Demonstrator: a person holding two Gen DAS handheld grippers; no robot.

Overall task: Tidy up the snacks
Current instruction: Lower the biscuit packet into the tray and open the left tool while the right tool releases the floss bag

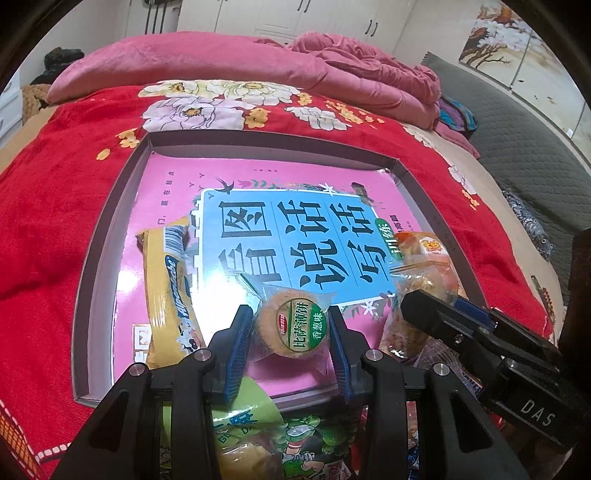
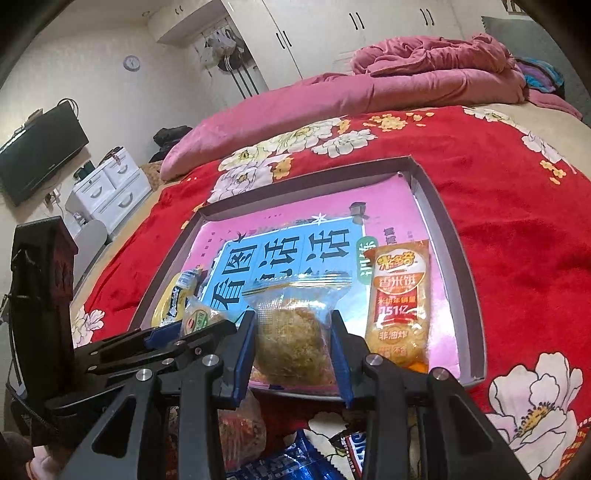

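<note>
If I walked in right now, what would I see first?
Probably the big pink book with blue lettering lying in the shallow box on the red flowered blanket. Right in front, the left gripper pinches a round cracker pack with a green label, and the right gripper holds a clear bag with a brown crumbly cake.

A home bedroom: a bed (image 2: 498, 206) under a red floral blanket (image 1: 48, 206) and pink quilt (image 1: 207, 59); white wardrobes (image 2: 325, 33); a wall television (image 2: 40, 151); a small white drawer chest (image 2: 107, 192); a wall clock (image 2: 131, 62).
</note>
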